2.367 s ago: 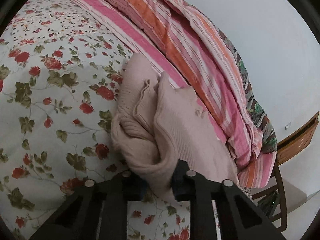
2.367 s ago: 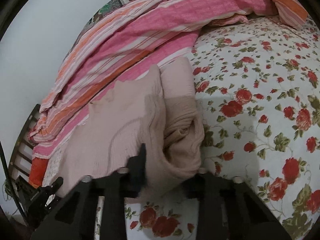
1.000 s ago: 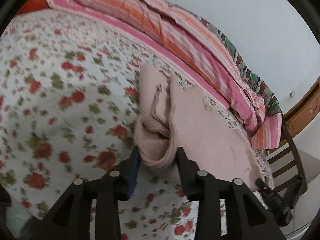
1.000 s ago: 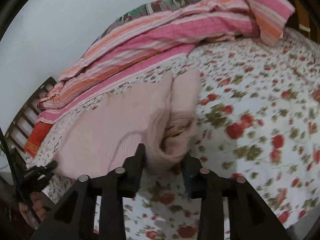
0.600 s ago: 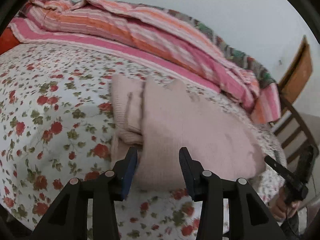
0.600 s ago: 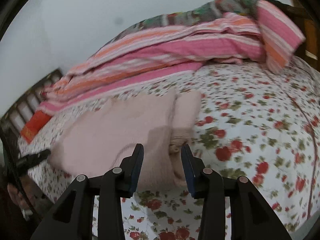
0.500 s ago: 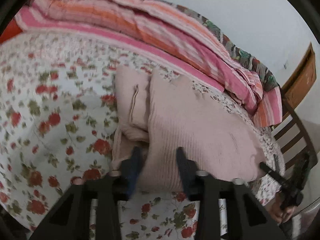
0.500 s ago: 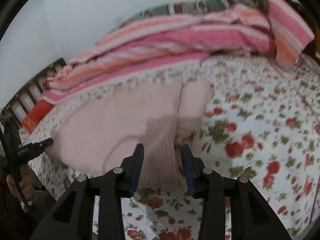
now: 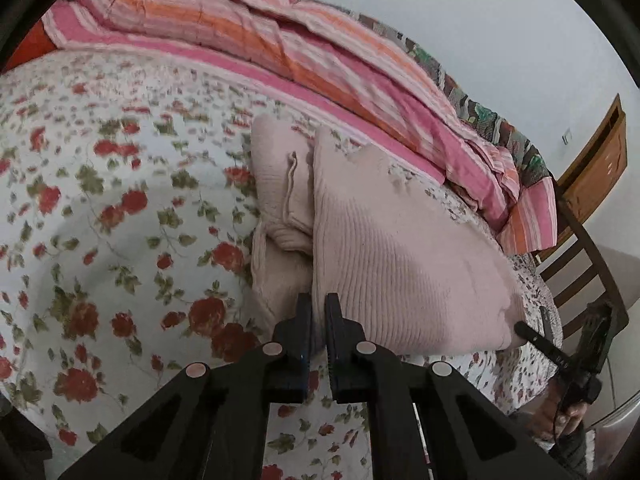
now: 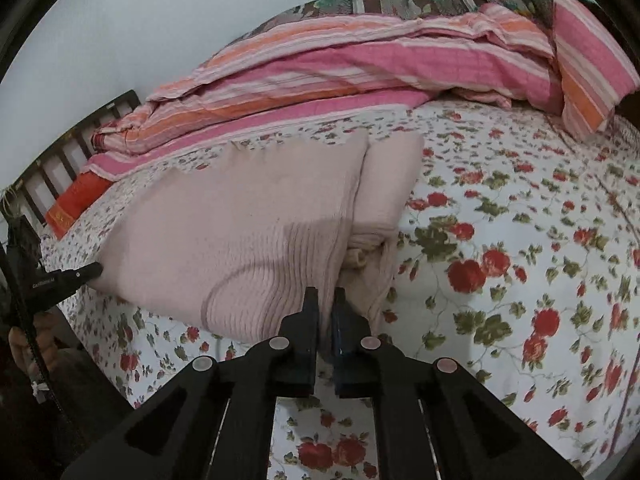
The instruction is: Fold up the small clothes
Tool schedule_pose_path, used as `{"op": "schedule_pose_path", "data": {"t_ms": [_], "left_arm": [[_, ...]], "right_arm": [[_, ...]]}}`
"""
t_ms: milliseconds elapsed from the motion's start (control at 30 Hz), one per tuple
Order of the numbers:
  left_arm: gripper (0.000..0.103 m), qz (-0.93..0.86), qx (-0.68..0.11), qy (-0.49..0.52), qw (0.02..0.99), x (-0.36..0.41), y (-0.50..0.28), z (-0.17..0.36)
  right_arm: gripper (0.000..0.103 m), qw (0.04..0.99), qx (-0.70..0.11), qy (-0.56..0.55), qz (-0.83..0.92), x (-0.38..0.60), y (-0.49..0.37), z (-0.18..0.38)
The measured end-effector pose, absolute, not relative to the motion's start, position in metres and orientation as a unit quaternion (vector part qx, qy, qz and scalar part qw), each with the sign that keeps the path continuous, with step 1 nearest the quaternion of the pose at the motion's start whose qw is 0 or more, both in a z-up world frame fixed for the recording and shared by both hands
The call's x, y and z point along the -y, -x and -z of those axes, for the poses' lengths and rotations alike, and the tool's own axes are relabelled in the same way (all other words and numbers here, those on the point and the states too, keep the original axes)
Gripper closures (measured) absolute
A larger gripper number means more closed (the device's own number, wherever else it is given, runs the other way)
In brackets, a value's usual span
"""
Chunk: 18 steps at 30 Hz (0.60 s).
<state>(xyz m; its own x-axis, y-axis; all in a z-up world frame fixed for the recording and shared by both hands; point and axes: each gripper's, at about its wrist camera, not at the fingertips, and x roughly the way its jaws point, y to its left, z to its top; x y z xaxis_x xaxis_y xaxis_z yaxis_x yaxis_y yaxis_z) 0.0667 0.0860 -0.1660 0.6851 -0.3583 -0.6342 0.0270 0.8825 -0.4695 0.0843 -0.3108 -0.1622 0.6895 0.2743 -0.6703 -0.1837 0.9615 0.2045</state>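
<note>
Left wrist view: one pale pink knitted garment point(image 9: 384, 248) lies partly folded on the bed point(image 9: 100, 208), whose sheet is white with red roses. Its broad ribbed panel is turned over a bunched part on the left. The left gripper point(image 9: 318, 312) has its two fingers drawn together, clamped on the near edge of that panel, a thin strip of knit between the pads. One striped pink and orange quilt point(image 9: 320, 52) is heaped along the far side of the bed against the wall. One wooden chair point(image 9: 592, 264) stands at the right. The right gripper point(image 9: 536, 334) shows at the garment's far right corner, carried by a hand point(image 9: 560, 420); from here its fingers are too small to read.

Right wrist view: the same single garment point(image 10: 240, 224) spreads left of centre on the bed point(image 10: 520, 240). The right gripper point(image 10: 326, 304) is pinched together on the garment's near edge. The left gripper point(image 10: 86, 272) touches the garment's left corner. The one quilt point(image 10: 360, 60) lies behind.
</note>
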Motion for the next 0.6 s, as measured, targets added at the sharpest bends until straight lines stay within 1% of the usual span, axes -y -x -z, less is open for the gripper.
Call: {"op": "schedule_pose_path", "data": {"t_ms": [33,67,100,133,167,200,367,600], "left_arm": [[0.092,0.101,-0.378,0.209,0.896,-0.086,-0.066,0.162],[0.086,0.094,-0.370,0.199,0.902,-0.087,-0.066,0.156],[0.082,0.092,-0.366,0.195,0.905,-0.087,-0.068,0.152],[0.074,0.092,-0.353,0.190,0.911,-0.088,-0.071,0.144],[0.065,0.095,-0.347,0.189,0.914,-0.089,-0.074,0.140],[0.063,0.098,-0.342,0.189,0.915,-0.089,-0.079,0.135],[0.062,0.102,-0.345,0.175,0.916,-0.076,-0.136,0.121],[0.064,0.074,-0.369,0.146,0.915,-0.048,-0.211,0.125]], "right_arm": [[0.090,0.920,-0.366,-0.058,-0.127,0.311,-0.085,0.159],[0.087,0.924,-0.355,-0.054,-0.130,0.312,-0.085,0.153],[0.077,0.927,-0.347,-0.053,-0.131,0.312,-0.086,0.149],[0.068,0.932,-0.335,-0.053,-0.129,0.313,-0.089,0.143],[0.067,0.935,-0.326,-0.056,-0.126,0.314,-0.093,0.138],[0.067,0.936,-0.323,-0.058,-0.125,0.314,-0.097,0.134],[0.067,0.938,-0.322,-0.078,-0.100,0.303,-0.144,0.119],[0.067,0.930,-0.344,-0.122,-0.049,0.299,-0.212,0.119]]}}
